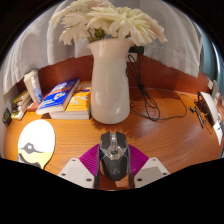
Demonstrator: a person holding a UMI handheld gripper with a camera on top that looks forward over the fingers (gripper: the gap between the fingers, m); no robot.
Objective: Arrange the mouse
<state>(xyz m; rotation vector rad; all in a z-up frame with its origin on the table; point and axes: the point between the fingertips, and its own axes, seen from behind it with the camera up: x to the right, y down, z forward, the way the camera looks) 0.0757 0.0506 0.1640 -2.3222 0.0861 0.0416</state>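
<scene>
A black and grey computer mouse (113, 152) sits between my gripper's (112, 168) two fingers, its nose pointing away toward a white vase. The magenta pads (88, 157) lie against both its sides, so the fingers are shut on it. It is low over the wooden desk (170, 140); whether it touches the desk I cannot tell. The mouse's rear end is hidden between the fingers.
A white vase (110, 88) of pale flowers stands just beyond the mouse. Books (62, 97) lie to the left of the vase, a round white disc (36, 146) at the near left. A black cable (160, 104) runs right of the vase, with small items (209, 110) further right.
</scene>
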